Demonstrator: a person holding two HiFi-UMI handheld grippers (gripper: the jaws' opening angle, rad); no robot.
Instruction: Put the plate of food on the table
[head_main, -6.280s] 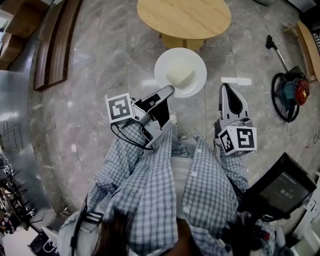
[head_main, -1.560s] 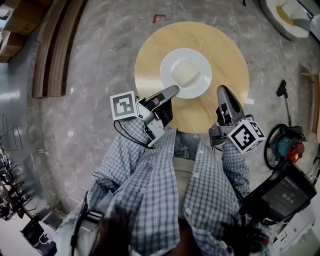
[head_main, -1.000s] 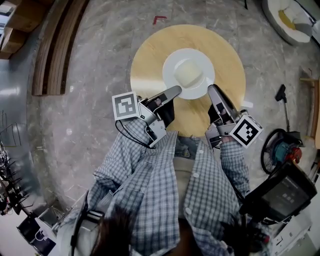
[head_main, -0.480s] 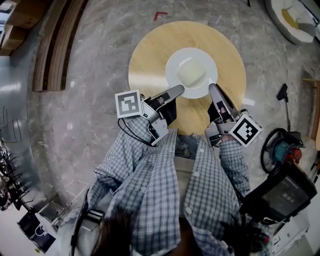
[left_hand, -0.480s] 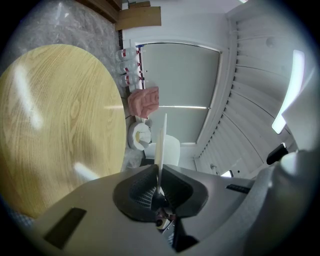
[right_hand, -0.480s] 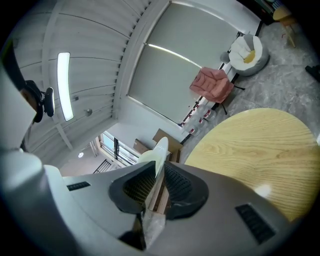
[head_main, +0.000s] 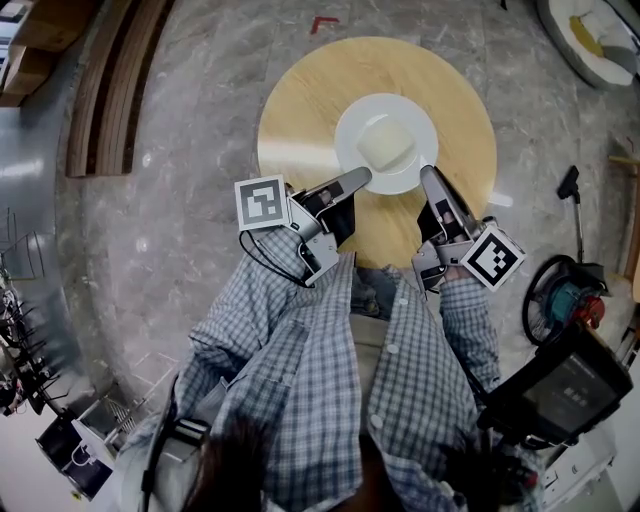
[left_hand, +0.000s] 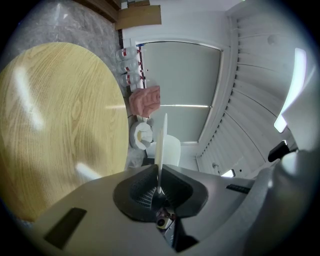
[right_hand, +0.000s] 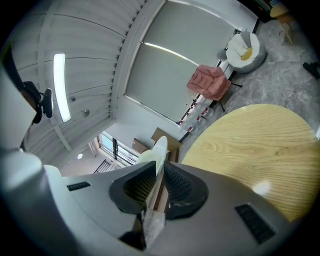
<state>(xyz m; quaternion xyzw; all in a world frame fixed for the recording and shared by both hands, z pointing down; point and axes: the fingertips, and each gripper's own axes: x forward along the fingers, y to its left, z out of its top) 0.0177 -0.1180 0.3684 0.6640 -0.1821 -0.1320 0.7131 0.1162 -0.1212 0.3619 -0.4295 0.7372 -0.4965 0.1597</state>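
**Plate gripped at both sides over the table**

Head view: gripping a white plate of pale food over the round wooden table, left gripper at the near-left rim, right gripper at the near-right. Possibly resting on the wood, hard to tell.
Left gripper view: clamped tight on the thin rim.
Right gripper view: just been closing, rim between the pads, now pressed.

Being counted in this figure: plate, one | food block, one | round table, one | left gripper and right gripper, two | vacuum cleaner, one.
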